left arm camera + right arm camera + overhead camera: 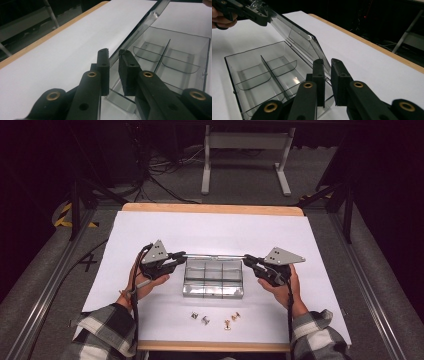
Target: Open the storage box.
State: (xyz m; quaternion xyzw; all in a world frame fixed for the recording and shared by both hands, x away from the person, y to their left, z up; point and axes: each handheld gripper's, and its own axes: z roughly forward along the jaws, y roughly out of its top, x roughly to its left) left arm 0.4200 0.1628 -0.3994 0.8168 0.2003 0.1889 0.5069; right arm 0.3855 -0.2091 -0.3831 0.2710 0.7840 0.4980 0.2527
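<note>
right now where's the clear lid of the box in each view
High view: the lid runs between both tools, above the box.
Left gripper view: lid slants from centre to top right.
Right gripper view: lid slants from top left to centre.
Shared landmark: compartment dividers.

Small metal clips [216, 319] — perhaps, too small

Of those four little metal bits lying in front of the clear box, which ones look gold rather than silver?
The two on the right: the gold clips. The two silver clips on the left are grey. All lie nearer the person than the box.
</note>
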